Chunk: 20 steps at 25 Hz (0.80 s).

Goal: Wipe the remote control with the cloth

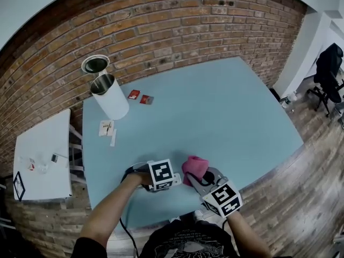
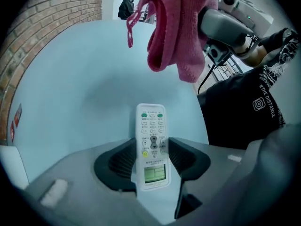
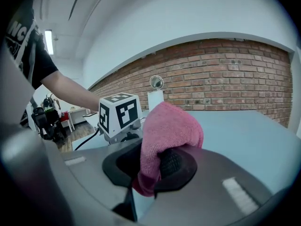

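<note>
The left tongs (image 2: pixel 152 154) clamp the remote (image 2: pixel 151 124), long axis running up the frame; the right tongs (image 3: pixel 155 166) pinch the cloth (image 2: pixel 181 32), upper right, beyond its far end.

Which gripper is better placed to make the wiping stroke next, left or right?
Right. The right gripper is shut on the cloth, which hangs close to the remote. The left gripper is shut on the remote, so it can probably only steady it.
</note>
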Each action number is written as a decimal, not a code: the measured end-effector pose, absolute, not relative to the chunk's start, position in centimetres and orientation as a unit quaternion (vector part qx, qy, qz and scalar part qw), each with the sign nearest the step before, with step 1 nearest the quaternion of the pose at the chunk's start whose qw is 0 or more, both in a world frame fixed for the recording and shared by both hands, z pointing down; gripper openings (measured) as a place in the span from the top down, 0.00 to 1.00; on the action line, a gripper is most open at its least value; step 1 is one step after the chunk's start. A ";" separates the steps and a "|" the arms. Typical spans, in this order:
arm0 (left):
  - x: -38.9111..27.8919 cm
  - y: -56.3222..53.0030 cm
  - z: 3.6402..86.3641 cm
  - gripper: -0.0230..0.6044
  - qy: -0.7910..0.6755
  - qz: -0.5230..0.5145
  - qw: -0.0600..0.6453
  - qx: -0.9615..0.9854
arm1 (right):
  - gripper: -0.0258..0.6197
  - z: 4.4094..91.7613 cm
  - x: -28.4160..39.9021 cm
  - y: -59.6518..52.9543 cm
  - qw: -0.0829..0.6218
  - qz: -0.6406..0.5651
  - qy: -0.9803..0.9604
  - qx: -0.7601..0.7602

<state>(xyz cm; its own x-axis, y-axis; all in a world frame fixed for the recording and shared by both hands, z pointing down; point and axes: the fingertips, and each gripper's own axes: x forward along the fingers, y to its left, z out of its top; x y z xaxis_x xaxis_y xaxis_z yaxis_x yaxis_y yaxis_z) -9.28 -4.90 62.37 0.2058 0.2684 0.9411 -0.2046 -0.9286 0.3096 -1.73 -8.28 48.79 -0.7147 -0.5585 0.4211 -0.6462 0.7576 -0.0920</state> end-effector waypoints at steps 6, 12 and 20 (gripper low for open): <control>-9.7 -4.8 63.1 0.62 0.023 0.636 0.176 0.751 | 0.86 49.2 -1.8 -7.8 0.191 0.122 -0.917 0.329; -9.9 -4.9 62.9 0.60 0.021 0.625 0.156 0.765 | 0.86 49.3 -2.8 -7.5 0.193 0.122 -0.919 0.322; -12.2 -5.6 62.3 0.55 -0.021 0.607 0.111 0.786 | 0.86 49.9 -4.1 -7.3 0.196 0.128 -0.922 0.310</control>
<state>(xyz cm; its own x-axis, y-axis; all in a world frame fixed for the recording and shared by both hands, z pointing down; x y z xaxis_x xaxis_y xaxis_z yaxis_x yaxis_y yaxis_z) -12.17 -5.64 62.30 0.2612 0.1008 0.9600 -0.1681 -0.9746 0.1481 -4.09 -7.31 49.90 -0.7311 -0.5214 0.4400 -0.6214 0.7752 -0.1139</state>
